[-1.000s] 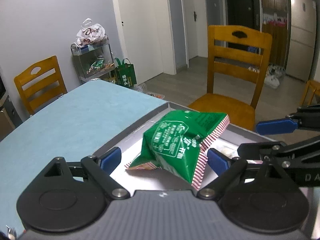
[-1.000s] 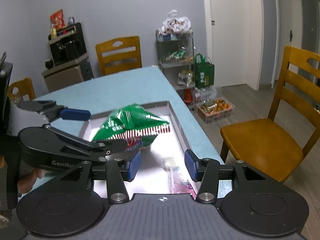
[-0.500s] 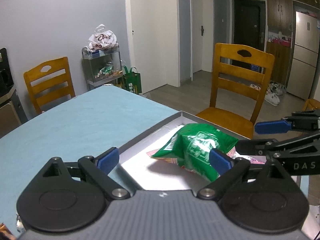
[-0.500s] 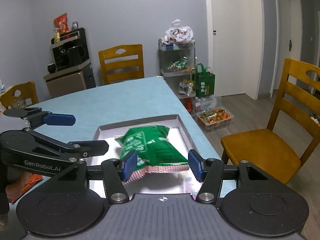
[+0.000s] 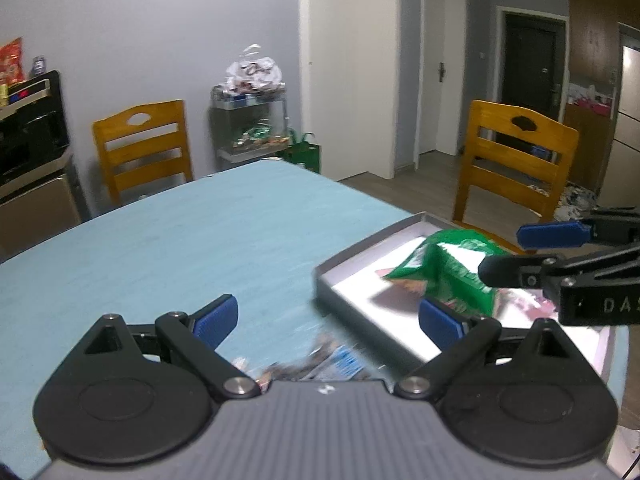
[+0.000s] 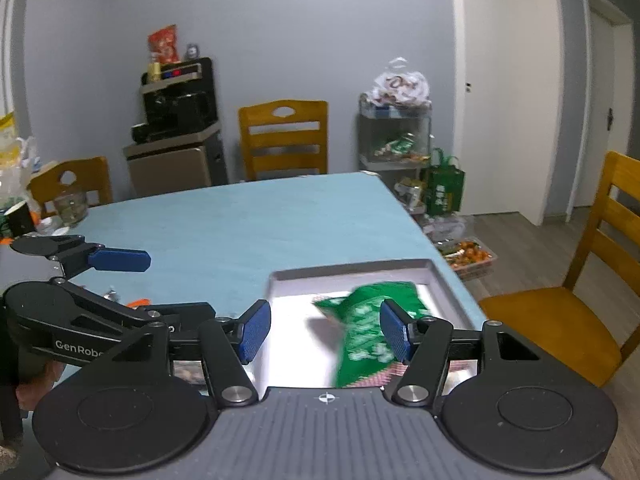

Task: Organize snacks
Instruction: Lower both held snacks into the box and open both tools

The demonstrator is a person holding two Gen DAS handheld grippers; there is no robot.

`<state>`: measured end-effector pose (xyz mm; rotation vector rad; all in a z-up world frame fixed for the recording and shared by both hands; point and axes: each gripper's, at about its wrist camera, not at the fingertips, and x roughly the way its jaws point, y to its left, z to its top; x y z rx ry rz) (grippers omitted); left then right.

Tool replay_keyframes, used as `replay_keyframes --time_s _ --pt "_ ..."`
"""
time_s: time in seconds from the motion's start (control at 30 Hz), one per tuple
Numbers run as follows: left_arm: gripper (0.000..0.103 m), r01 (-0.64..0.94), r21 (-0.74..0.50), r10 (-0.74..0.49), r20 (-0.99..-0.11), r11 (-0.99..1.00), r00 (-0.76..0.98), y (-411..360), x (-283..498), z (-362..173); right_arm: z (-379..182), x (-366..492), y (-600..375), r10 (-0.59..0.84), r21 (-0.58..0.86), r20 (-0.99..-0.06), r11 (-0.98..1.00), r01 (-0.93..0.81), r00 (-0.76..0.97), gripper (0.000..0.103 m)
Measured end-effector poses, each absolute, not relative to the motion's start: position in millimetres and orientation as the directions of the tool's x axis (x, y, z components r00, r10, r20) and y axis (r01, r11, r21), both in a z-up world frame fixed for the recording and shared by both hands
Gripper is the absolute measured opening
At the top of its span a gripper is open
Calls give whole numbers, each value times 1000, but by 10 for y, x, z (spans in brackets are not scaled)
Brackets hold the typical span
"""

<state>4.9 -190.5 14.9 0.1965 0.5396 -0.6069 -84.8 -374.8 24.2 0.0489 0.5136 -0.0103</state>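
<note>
A green snack bag (image 5: pixel 448 268) lies in the grey tray (image 5: pixel 352 256) on the blue table; it also shows in the right wrist view (image 6: pixel 364 328), inside the tray (image 6: pixel 348 272). My left gripper (image 5: pixel 328 320) is open and empty, over the table left of the tray, above blurred small snack packets (image 5: pixel 320 364). My right gripper (image 6: pixel 324 328) is open, above the tray's near part, with the green bag just ahead of its right finger. Each gripper shows in the other's view: the right one (image 5: pixel 560 256) and the left one (image 6: pixel 120 280).
Wooden chairs (image 5: pixel 516 168) (image 6: pixel 284 136) stand around the table. A shelf cart with snack bags (image 6: pixel 396 136) stands by the wall. A crate of snacks (image 6: pixel 464 252) sits on the floor. Cups and a jar (image 6: pixel 72 204) stand at the table's far left.
The green bag was held up by my left gripper, then let go and now lies in the tray. My left gripper has drawn back to the left. My right gripper rose slightly.
</note>
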Motion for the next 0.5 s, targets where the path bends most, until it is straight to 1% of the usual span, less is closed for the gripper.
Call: replay_keyframes --time_s 0.4,0.5 --pt "98 499 23 -407 -544 867 734 -1122 -233 157 344 -744 -3205 102 31 -489 995 -100 867 65" --pt "99 469 44 -374 -541 882 753 -957 -290 161 363 -746 -3101 131 35 -486 991 -131 864 66"
